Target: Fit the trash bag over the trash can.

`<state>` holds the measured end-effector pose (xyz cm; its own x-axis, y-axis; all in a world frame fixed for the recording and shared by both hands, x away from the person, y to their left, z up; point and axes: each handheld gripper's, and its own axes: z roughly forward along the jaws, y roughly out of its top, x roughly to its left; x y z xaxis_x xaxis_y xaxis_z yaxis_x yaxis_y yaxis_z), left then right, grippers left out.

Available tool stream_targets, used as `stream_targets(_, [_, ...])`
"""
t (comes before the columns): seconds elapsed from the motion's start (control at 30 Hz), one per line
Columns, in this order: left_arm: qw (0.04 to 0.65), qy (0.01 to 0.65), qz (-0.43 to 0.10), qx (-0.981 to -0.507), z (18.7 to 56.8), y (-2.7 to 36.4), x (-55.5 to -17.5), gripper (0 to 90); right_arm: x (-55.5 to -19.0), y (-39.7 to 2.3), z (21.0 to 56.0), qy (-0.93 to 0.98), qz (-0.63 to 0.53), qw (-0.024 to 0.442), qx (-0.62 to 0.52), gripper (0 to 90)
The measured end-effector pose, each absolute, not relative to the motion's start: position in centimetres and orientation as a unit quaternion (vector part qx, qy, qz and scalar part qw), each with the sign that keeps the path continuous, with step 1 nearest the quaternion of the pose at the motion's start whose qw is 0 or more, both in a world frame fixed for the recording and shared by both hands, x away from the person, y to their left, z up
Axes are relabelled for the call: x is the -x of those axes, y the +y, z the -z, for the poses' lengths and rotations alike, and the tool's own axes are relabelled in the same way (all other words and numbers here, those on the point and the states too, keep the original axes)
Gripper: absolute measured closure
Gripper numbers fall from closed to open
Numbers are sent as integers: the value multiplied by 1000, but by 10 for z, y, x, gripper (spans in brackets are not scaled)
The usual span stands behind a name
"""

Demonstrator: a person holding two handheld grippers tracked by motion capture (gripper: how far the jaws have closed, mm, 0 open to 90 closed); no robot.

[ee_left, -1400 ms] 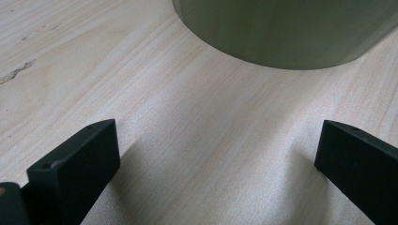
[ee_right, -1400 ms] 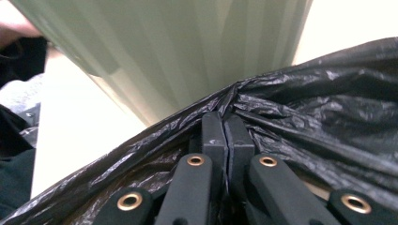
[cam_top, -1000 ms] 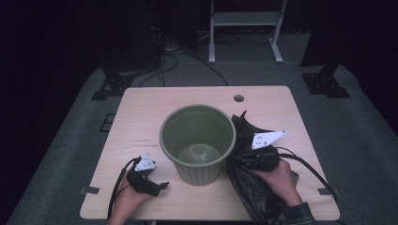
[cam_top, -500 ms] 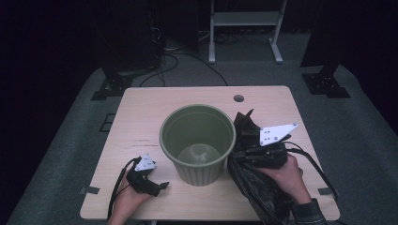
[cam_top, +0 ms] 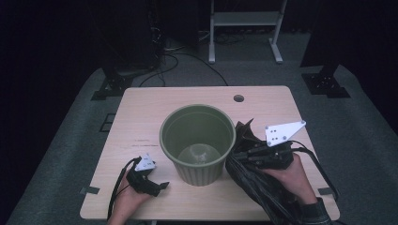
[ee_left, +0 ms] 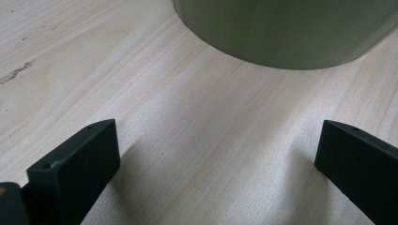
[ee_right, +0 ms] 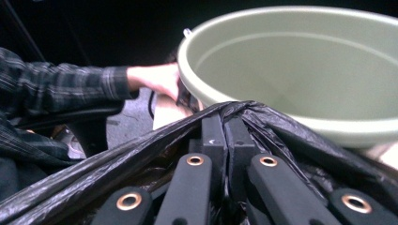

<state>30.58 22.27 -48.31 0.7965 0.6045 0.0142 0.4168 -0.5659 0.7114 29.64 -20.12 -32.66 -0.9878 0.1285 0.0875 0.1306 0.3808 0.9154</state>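
Note:
An olive-green ribbed bin (cam_top: pixel 197 140) stands upright and empty in the middle of the wooden table (cam_top: pixel 187 96). A crumpled black plastic bag (cam_top: pixel 256 187) hangs at its right side, lifted by my right gripper (cam_top: pixel 241 152), which is shut on a fold of it. In the right gripper view the two jaws press together on the bag (ee_right: pixel 117 150) at the gripper (ee_right: pixel 224 124), just below the bin's rim (ee_right: pixel 300 124). My left gripper (cam_top: pixel 159 185) rests on the table left of the bin, open with nothing in it (ee_left: pixel 216 164); the bin's base (ee_left: pixel 286 33) lies just ahead.
A round cable hole (cam_top: pixel 238 98) sits near the table's far edge. A white stand's legs (cam_top: pixel 244 33) and cables lie on the dark floor behind. Bare wood stretches left of the bin and behind it. The person's other hand (ee_right: pixel 155 79) shows beyond the bin.
My right gripper has risen beside the bin, drawing the black bag up with it. The left gripper and the bin have stayed where they were.

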Motion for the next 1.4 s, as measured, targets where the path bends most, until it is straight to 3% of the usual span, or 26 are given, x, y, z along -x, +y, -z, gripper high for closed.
stream_targets(0.43, [364, 292, -129, -875, 483, 223, -306, 0, -311, -181, 296, -826, 561, 5, 57, 880])
stream_targets(1.4, [364, 292, -130, -875, 483, 223, -306, 0, -348, -90, 248, -809, 585, 49, 14, 863])
